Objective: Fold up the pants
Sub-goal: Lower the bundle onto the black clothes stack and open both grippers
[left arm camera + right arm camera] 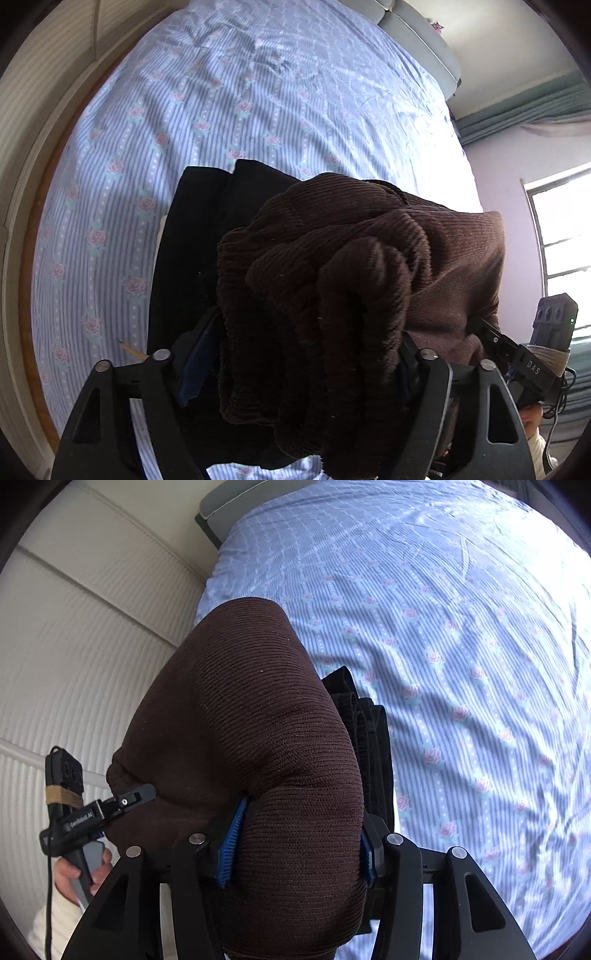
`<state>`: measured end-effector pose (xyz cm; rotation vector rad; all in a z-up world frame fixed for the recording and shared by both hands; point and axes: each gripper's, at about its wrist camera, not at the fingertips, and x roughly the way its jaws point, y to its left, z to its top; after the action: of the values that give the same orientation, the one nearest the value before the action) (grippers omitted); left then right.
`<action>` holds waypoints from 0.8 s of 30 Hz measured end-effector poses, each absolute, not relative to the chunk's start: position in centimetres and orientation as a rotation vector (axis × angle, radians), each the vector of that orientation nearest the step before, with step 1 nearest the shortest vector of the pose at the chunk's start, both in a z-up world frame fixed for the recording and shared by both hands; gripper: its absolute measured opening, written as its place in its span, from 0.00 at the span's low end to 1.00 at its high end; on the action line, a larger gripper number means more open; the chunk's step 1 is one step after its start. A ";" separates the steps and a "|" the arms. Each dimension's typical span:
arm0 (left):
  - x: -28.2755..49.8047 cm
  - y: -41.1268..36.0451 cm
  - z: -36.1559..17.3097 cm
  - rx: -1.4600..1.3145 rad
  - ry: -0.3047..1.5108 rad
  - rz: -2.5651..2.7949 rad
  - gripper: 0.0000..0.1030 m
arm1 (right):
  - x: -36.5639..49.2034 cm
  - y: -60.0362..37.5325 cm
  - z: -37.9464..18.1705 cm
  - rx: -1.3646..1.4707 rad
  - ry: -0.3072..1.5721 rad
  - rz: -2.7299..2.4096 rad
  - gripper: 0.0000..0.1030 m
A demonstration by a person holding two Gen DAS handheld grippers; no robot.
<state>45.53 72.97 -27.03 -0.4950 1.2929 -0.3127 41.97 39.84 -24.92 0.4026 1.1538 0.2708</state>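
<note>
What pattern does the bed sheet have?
The bed sheet has pale blue stripes with pink roses, clearest in the right wrist view.

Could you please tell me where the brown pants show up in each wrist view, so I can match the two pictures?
Left wrist: brown pants fill the lower centre, bunched in the left claw.
Right wrist: they bulge centre-left, clamped in the right claw.
Shared landmark: the black pile on the bed behind.

Bed with blue striped rose-print sheet, black folded garment lying on it
</note>
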 end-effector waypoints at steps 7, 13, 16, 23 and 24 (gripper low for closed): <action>44.9 72.6 -24.4 -0.380 1.234 -0.246 0.85 | 43.1 40.7 -24.6 0.349 1.149 0.278 0.54; 42.2 71.5 -18.3 -0.189 1.067 -0.174 0.84 | 43.3 41.3 -22.8 0.316 1.123 0.301 0.63; 40.3 71.3 -15.7 -0.157 1.004 -0.165 0.84 | 42.2 41.4 -21.5 0.304 1.104 0.335 0.70; 33.9 68.7 -9.1 -0.036 0.836 -0.079 0.89 | 37.3 40.2 -17.2 0.263 0.969 0.338 0.82; 32.8 67.9 -8.1 -0.014 0.814 -0.070 0.90 | 36.1 39.8 -16.3 0.250 0.942 0.333 0.84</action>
<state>32.82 67.91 -8.14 -0.0145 0.8143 -0.0699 36.15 39.82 -16.30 0.2501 0.9421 0.3325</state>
